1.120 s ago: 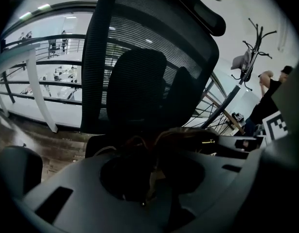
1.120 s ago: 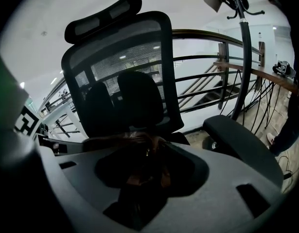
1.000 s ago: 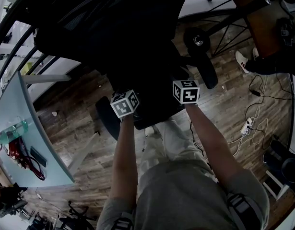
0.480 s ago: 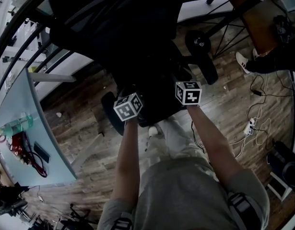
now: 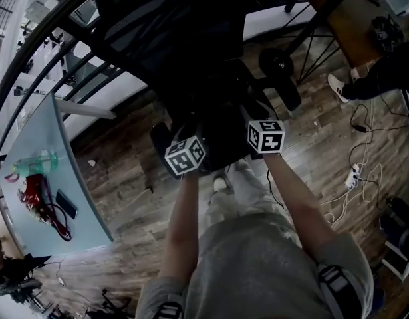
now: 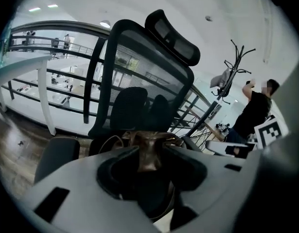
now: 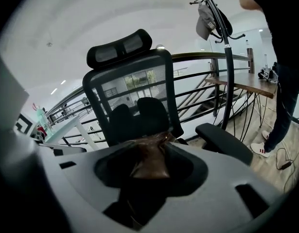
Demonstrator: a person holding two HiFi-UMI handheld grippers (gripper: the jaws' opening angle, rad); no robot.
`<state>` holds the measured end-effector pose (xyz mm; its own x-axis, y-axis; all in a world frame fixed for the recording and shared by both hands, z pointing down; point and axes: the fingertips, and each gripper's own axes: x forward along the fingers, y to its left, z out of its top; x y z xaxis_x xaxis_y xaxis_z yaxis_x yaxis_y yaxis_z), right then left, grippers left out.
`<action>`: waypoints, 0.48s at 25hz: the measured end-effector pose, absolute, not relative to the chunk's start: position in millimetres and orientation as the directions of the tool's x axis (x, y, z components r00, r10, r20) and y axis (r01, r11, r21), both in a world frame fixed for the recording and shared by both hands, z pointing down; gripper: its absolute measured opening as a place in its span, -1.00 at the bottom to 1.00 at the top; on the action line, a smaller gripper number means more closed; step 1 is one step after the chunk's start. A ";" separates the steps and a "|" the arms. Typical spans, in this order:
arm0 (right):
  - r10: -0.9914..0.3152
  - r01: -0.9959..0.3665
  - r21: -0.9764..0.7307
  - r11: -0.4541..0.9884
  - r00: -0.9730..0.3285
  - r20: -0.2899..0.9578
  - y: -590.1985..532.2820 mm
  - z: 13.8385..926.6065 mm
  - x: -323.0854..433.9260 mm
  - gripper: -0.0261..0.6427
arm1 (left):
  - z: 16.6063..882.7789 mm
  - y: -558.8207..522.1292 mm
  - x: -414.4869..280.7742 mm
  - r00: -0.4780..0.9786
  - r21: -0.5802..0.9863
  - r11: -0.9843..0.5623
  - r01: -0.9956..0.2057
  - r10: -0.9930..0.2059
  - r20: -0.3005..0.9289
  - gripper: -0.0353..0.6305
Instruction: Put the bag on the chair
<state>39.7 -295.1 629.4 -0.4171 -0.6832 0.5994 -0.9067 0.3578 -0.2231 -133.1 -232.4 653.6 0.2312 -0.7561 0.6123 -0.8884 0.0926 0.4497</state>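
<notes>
Change vs. 1 s ago: minor. L gripper and R gripper keep abt the same station in front of the chair; only the head view has swung a little. Both jaw pairs are closing now, each with a fold of the brown bag pinched between its fingers. The bag hangs btwn the two grippers, just short of the backrest. The head view is too dark to tell whether it rests on the chair. Judgement: this is a re-grip, not a release, so placing is not yet done.

chair: black mesh | bag: brown | floor: brown wood-grain | table: pale blue
</notes>
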 end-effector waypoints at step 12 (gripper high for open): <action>-0.710 -0.888 -0.236 0.394 -0.457 0.535 -222.3 560.8 38.3 -0.78 | 576.2 -180.7 -131.6 0.215 0.443 0.047 -0.895 -0.825 0.523 -0.75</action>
